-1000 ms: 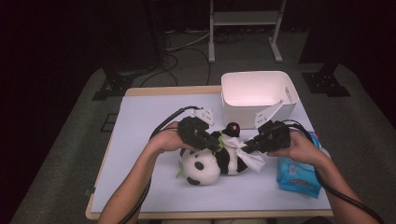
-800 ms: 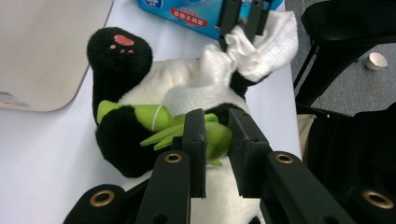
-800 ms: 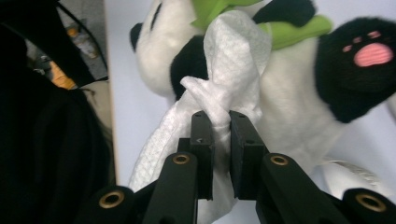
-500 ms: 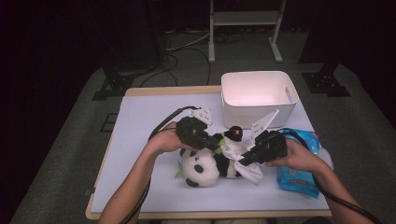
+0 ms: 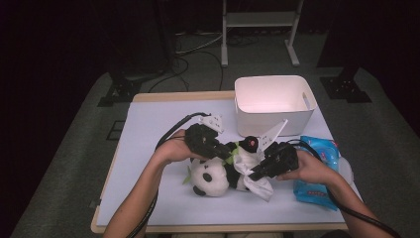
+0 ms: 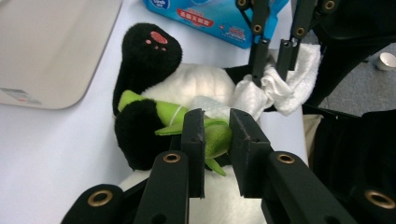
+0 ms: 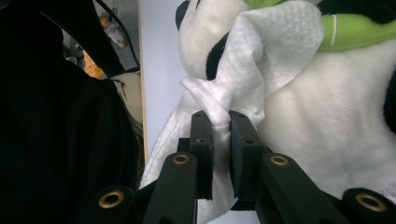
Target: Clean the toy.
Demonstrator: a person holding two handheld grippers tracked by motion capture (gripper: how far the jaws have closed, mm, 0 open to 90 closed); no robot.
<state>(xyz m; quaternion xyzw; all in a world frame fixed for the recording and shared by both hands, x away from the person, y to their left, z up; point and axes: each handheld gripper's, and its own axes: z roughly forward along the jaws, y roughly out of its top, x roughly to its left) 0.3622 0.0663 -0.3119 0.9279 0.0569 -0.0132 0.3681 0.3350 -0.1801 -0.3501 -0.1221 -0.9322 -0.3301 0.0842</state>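
Two grips hold: left gripper (image 6: 216, 140) jaws pinch the panda plush's (image 5: 215, 173) green leaf (image 6: 196, 123), right gripper (image 7: 219, 133) jaws pinch a white wipe (image 7: 261, 60); harder rubbing risks tearing it or slipping the leaf.

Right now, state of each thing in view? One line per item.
Left gripper: shut on the panda's green bamboo piece.
Right gripper: shut on the white wipe.
Plush panda: lying on the table, wipe draped over its belly.
White bin: upright, open top, nothing visible inside.
Blue wipes pack: lying flat by the right hand; flap state unclear.
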